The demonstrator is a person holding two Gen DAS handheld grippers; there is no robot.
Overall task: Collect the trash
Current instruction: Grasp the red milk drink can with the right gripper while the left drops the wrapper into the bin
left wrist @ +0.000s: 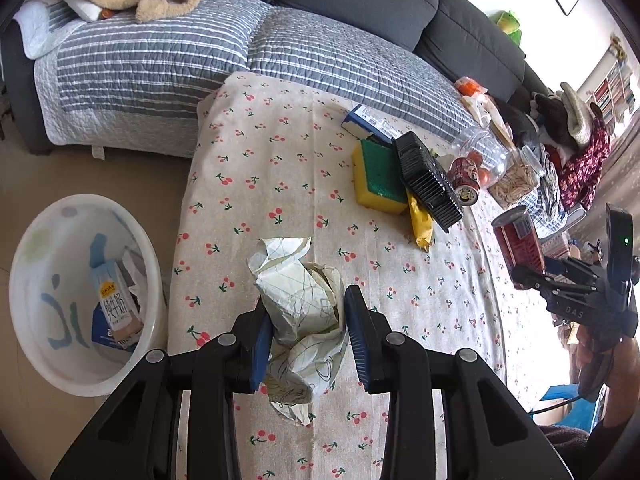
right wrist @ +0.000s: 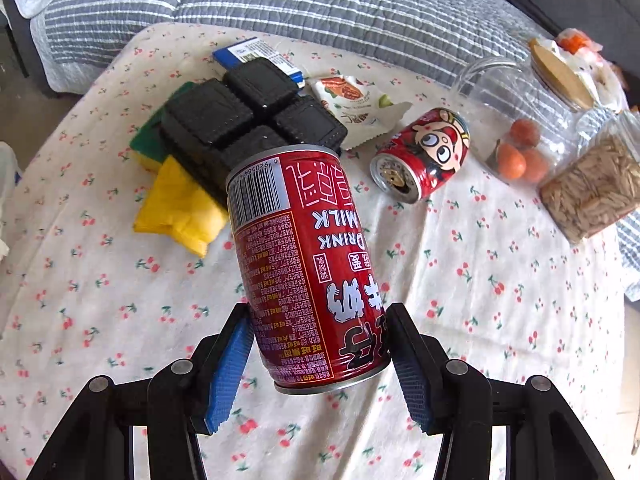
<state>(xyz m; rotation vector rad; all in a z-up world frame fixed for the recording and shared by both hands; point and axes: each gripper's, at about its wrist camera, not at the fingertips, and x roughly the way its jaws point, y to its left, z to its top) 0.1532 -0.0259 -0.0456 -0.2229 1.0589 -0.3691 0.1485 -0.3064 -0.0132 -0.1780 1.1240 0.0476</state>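
Sofa (left wrist: 152,60): fills the 12 o'clock band of the left wrist view, draped in a grey striped quilt.
Table (left wrist: 280,184): covered in a cherry-print cloth, running from centre down to 6 o'clock.
Basin (left wrist: 24,280): white, on the floor at 9 o'clock of the left view, just beside the table edge; a milk carton and other scraps already lie in it. I judge it to be the trash bin.
Clutter: at 2 o'clock of the left view, a black tray (left wrist: 426,178) leans over a sponge (left wrist: 376,178) and a yellow packet (left wrist: 420,224), with a second can (right wrist: 420,156) on its side and two jars near.
Left gripper (left wrist: 306,334): jaws narrow, pads pressed into a crumpled paper wad (left wrist: 302,304), which appears lifted off the cloth.
Right gripper (right wrist: 320,364): jaws half-wide, clamped on a red can (right wrist: 304,264) near its lower rim, the can tilted and clear of the table.
Step in hand: carrying both pieces to the basin, as I judge it.
Doing it well: keep both grips firm; swing the paper toward 9 o'clock until it is over the basin's middle before letting go; bring the can over after it, since the grip sits low on the can and it could tip.
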